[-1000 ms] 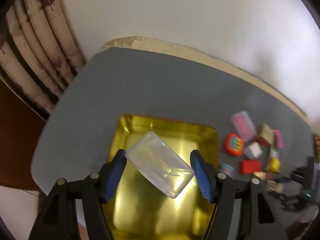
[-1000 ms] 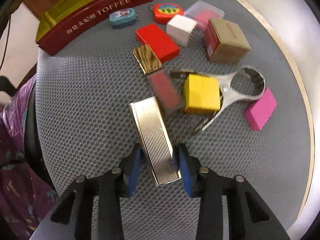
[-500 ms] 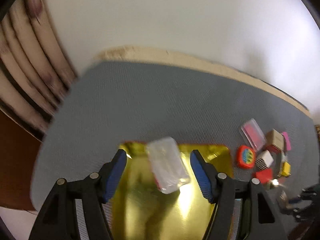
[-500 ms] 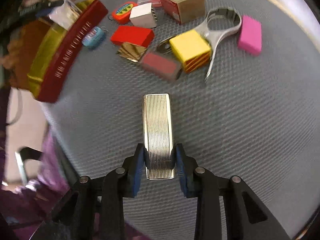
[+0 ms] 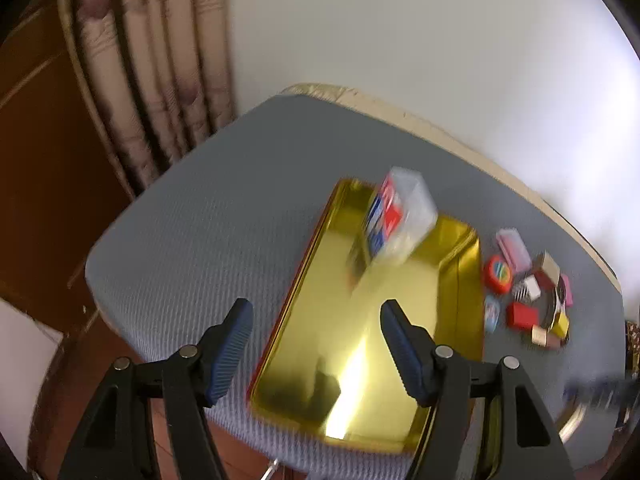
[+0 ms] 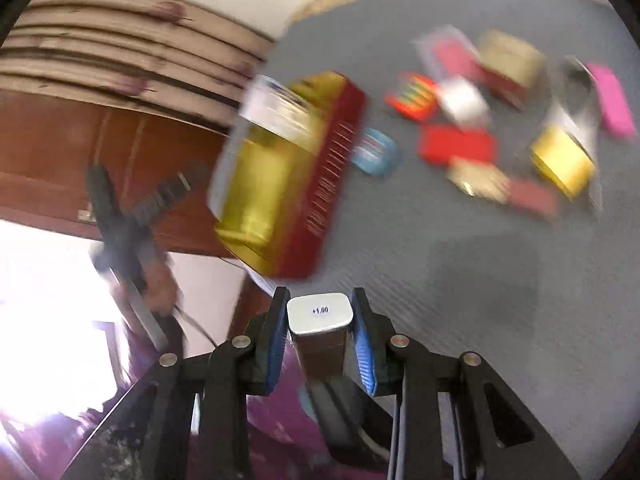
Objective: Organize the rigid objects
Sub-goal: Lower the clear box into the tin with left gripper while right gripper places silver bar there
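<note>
Two jaws differ: my right gripper clenches the silver case end-on, gold tin ahead-left; my left gripper is released, empty.

Readable only in the right wrist view: "+1.00", in small dark print on a white label on the end face of the silver case pinched between the blue pads of the right claw. Pale lettering along the red side wall of the gold tin, too smeared by blur to spell out. Red and blue print on the clear box standing in that tin, illegible as well.
</note>
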### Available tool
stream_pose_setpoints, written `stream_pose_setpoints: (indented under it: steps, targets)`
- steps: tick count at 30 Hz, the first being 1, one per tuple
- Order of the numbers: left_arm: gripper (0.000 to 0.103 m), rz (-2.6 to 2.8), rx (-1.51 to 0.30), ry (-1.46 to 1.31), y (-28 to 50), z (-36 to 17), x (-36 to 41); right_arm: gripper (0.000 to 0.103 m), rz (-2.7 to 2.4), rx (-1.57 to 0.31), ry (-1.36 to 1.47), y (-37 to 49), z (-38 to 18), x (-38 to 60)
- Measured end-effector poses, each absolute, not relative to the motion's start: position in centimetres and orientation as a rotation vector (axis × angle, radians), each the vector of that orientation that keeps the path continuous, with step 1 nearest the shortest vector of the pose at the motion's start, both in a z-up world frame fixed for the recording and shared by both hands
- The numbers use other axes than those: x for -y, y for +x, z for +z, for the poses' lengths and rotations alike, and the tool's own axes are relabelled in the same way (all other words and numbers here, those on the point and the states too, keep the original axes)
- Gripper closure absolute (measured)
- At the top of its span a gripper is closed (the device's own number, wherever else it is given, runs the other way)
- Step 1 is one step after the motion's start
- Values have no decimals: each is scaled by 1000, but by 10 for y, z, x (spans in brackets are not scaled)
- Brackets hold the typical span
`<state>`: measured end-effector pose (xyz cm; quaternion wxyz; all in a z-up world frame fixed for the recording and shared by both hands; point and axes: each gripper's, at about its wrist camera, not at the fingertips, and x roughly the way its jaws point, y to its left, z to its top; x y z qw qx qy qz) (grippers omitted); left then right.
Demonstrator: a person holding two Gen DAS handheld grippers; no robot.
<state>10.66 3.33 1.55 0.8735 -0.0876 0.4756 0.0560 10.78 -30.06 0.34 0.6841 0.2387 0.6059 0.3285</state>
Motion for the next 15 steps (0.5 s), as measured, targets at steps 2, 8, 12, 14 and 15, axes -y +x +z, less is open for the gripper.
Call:
stream_pose_setpoints:
  steps: [2,8,12,14,15]
  targets:
    - [35,133,-999,-203,89,6,-40,74,769,-1338,570,127,6,278]
    - [35,116,-1014,-332,65,-16,-57,74,719,-1315,544,179,6,214]
    - [35,123,-968,-283,64,-10,-53,74,635,-1340,434,204,0,185]
    - [35,137,-930,-222,60,-7,-46,74,583,-1358,374,221,-12,173]
    - [35,133,-922,-197,59,-5,-42,74,576,-1368,378,226,-16,172]
